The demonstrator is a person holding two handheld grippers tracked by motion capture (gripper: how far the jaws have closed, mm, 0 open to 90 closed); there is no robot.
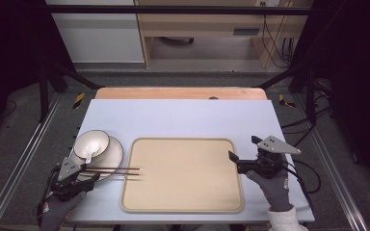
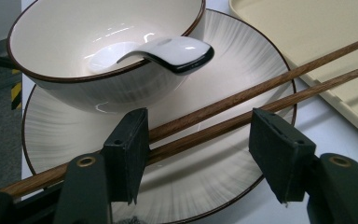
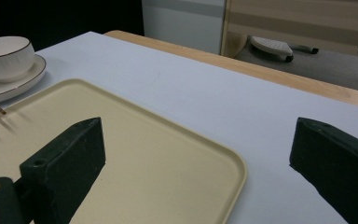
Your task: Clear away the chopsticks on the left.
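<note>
A white bowl [image 1: 91, 143] with a dark rim stands on a ribbed white plate [image 1: 114, 156] at the table's left. In the bowl rests a white spoon [image 2: 177, 51], its handle hanging over the rim. Two brown chopsticks [image 1: 120, 169] lie side by side across the plate, their tips over the left edge of a beige tray [image 1: 183, 175]. My left gripper [image 2: 200, 149] straddles the chopsticks [image 2: 261, 91] near their thick ends. One pad is against them, the other stands well apart, so it is open. My right gripper [image 1: 242, 147] hovers open and empty at the tray's right edge.
The tray [image 3: 144, 154] fills the middle of the pale blue table top [image 3: 191, 102], whose wooden far edge borders a drop to the floor. The bowl [image 3: 7, 58] and plate [image 3: 18, 84] lie far across the tray from my right gripper. Metal rails flank the table.
</note>
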